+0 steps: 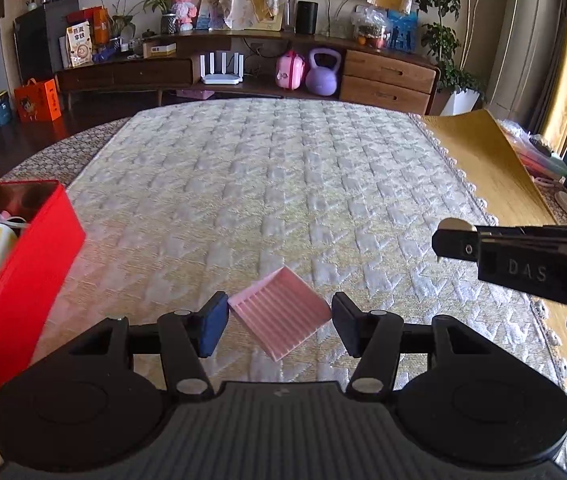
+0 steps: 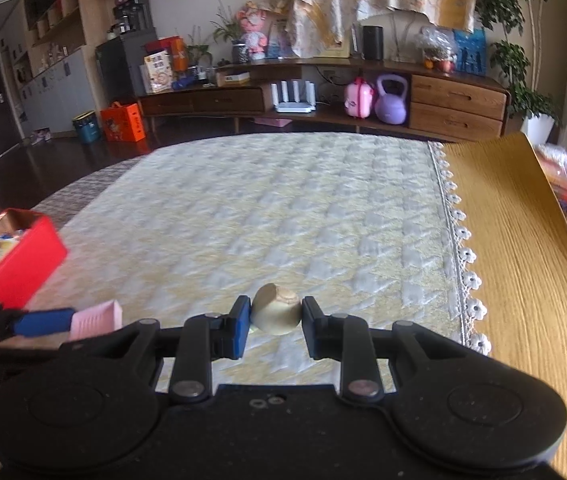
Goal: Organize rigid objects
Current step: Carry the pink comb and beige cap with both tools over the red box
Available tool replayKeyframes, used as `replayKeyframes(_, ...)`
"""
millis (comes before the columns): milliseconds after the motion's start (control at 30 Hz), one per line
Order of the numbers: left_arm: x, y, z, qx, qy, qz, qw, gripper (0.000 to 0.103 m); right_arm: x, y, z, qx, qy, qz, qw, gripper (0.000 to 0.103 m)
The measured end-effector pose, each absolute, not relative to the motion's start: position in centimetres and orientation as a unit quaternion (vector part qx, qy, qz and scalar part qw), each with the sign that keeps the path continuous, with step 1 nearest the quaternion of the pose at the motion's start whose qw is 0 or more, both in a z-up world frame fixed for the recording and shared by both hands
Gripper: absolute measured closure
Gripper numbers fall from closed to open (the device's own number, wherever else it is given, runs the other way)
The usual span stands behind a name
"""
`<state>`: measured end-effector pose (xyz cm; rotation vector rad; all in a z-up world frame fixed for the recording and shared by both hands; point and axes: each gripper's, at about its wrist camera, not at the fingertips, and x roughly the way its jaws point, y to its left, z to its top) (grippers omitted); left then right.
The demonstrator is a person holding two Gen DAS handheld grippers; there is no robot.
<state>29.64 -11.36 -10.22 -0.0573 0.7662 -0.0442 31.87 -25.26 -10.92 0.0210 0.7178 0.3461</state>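
A pink ribbed square tray lies on the quilted cloth between the fingers of my left gripper, turned corner-on; the jaws stand open around it, just clear of its corners. It also shows in the right wrist view, beside the left gripper's blue pad. My right gripper has its jaws against both sides of a small cream bowl lying on its side on the cloth. In the left wrist view the right gripper's finger comes in from the right, above the cloth.
A red box holding several items sits at the left edge of the table; it also shows in the right wrist view. A yellow mat covers the right side beyond the cloth's lace edge. A TV cabinet stands behind.
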Motion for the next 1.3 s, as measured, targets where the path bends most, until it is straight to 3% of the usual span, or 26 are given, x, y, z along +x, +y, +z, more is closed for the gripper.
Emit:
replayKeyframes(700, 22.6, -0.6, -1.7, -0.057, 0.343, -0.008, 0.937, 0.046, 25.2, -17.0, -2.5, -0.018, 0.307, 0.262, 0.915, 0.076)
replayKeyframes(1300, 21.0, 12.5, -1.0, -0.06, 0.314, 0.079, 0.944, 0.046, 24.9, -6.3, -1.9, -0.058, 0.308, 0.321, 0.893, 0.076)
